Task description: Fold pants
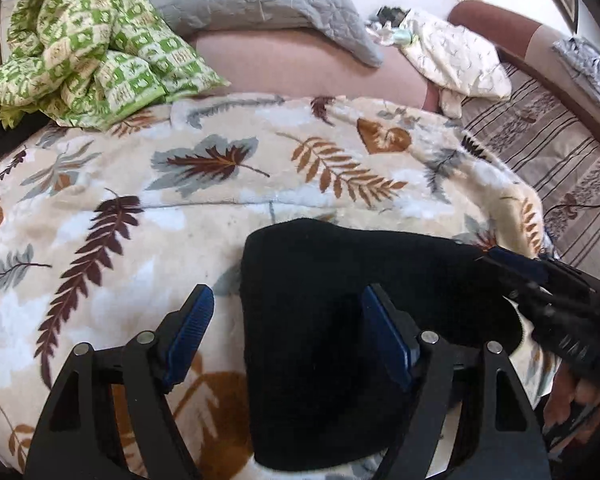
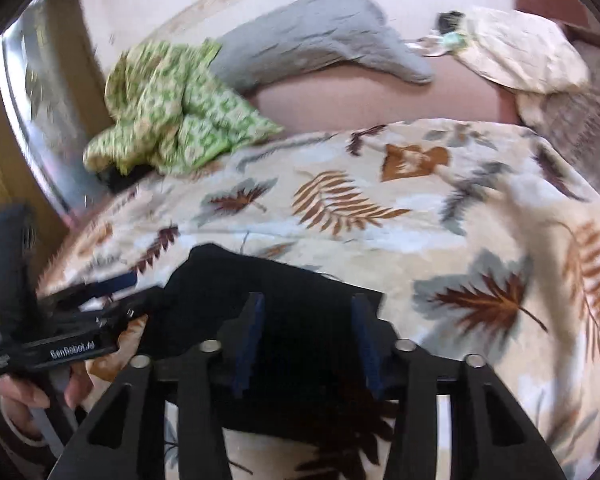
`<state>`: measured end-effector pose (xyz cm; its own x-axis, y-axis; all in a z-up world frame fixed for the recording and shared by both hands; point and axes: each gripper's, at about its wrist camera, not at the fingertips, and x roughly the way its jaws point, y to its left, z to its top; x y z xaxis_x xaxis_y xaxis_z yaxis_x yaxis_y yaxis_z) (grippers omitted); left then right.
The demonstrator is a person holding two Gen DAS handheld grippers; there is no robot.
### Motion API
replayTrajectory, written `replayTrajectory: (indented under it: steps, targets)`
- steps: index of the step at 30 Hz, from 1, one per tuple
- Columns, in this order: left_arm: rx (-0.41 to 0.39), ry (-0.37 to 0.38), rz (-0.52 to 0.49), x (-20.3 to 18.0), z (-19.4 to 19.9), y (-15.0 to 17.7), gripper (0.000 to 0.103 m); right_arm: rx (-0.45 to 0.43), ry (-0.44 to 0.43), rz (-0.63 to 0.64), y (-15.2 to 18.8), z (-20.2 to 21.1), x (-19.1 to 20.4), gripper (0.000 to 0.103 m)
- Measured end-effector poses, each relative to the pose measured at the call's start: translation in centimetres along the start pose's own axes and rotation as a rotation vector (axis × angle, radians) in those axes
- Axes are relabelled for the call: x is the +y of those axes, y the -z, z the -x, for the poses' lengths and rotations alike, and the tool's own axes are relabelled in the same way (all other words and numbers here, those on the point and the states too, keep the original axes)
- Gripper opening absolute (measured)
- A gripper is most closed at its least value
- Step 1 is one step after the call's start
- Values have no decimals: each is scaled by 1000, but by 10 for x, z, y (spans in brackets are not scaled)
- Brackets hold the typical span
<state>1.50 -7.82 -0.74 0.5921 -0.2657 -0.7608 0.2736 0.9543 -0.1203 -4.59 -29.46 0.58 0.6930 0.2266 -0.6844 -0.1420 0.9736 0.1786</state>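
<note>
Pants lie folded beneath both parted hand-held grippers.

The pants are matt black cloth, seemingly a soft knit. The leaf-print blanket is plush, fuzzy fleece. The grey pillow is quilted, stitched cloth. The green-patterned fabric is thin, crumpled woven cloth. Each gripper is matt black plastic with ribbed blue pads and shiny metal pins.

black pants, leaf-print blanket
</note>
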Motion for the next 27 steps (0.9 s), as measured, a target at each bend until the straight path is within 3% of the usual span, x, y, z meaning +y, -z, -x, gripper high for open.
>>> replayTrajectory:
  steps: [3,7,27]
  targets:
    - [43,-9,-2,-3,-19,5,78,47,68,50,0,-27,12,37]
    - [40,-12,15,-2,-27,12,84,104,134,74,7,-54,17,37]
    - [35,-13,38,0,-22,12,87,100,139,90,11,-57,15,38]
